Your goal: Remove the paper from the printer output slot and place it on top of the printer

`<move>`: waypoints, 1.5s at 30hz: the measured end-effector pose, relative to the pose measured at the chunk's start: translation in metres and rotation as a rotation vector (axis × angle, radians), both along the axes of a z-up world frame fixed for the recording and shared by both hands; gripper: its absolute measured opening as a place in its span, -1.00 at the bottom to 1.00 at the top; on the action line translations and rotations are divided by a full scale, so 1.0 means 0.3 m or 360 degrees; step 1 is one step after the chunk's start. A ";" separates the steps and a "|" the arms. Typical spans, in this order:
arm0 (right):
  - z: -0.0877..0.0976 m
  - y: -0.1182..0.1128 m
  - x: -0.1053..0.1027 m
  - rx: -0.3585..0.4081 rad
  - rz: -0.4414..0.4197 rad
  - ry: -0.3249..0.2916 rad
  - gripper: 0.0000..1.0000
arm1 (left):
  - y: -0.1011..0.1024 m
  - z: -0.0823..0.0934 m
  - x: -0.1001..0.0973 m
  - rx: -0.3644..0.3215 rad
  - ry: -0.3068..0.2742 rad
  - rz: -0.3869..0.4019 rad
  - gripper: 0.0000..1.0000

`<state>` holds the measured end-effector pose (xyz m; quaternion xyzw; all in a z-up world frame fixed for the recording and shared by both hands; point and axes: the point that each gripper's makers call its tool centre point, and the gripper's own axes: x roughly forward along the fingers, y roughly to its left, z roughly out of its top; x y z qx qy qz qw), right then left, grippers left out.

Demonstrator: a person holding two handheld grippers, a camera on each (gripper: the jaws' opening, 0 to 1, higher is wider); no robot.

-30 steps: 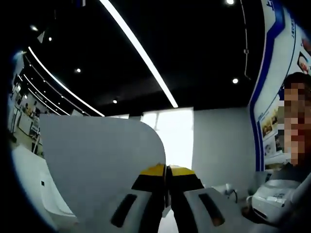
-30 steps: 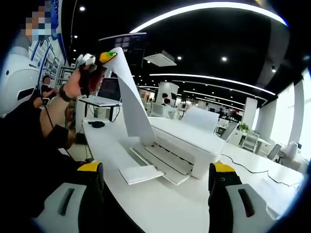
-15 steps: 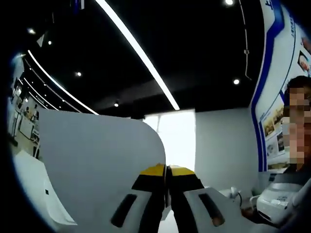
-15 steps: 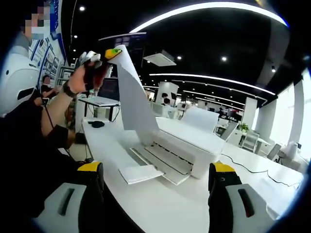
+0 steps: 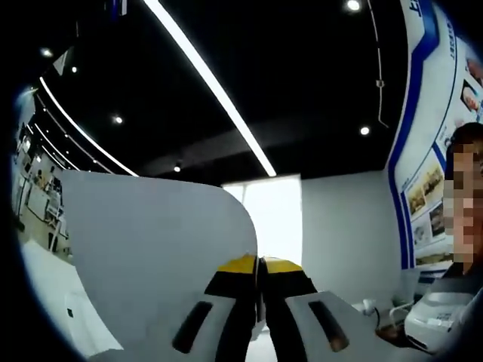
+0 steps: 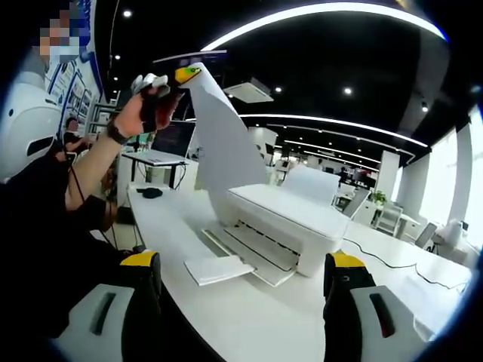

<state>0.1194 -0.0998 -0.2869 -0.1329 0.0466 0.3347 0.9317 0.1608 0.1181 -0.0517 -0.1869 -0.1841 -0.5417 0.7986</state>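
Note:
A white sheet of paper (image 6: 225,154) hangs in the air over the white printer (image 6: 287,226), its lower edge near the printer's left side. My left gripper (image 6: 184,74) is shut on the sheet's top corner, held high by a person's hand (image 6: 143,113). In the left gripper view the sheet (image 5: 151,256) spreads left from the closed yellow-tipped left gripper (image 5: 259,265). My right gripper (image 6: 241,268) stands open low in front of the printer, nothing between its fingers (image 6: 343,275). The printer's output slot (image 6: 253,253) faces me, with its tray extension (image 6: 219,269) out.
The printer stands on a long white table (image 6: 256,324). A second white printer (image 5: 438,324) sits at the right in the left gripper view. A laptop (image 6: 162,147) rests on a desk behind. A cable (image 6: 392,264) runs along the table right of the printer.
The left gripper has lifted the sheet higher and to the right, so it now hangs over the printer's top instead of trailing to the output slot. The right gripper has not moved.

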 end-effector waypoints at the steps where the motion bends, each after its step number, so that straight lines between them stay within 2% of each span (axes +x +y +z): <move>1: 0.000 -0.002 0.000 0.0001 -0.0002 0.0001 0.69 | -0.001 0.003 0.001 -0.0003 -0.0002 0.0000 -0.89; 16: -0.006 -0.007 0.002 0.0008 -0.0002 0.0006 0.69 | -0.027 0.025 0.058 -0.0008 0.0007 -0.0001 -0.89; 39: 0.002 -0.017 0.001 0.0013 -0.0012 0.0000 0.69 | -0.054 0.046 0.074 -0.0009 -0.0006 -0.0023 -0.89; 45: 0.001 -0.015 0.002 0.0012 -0.0009 -0.0001 0.69 | -0.057 0.051 0.098 -0.0010 -0.0001 -0.0018 -0.89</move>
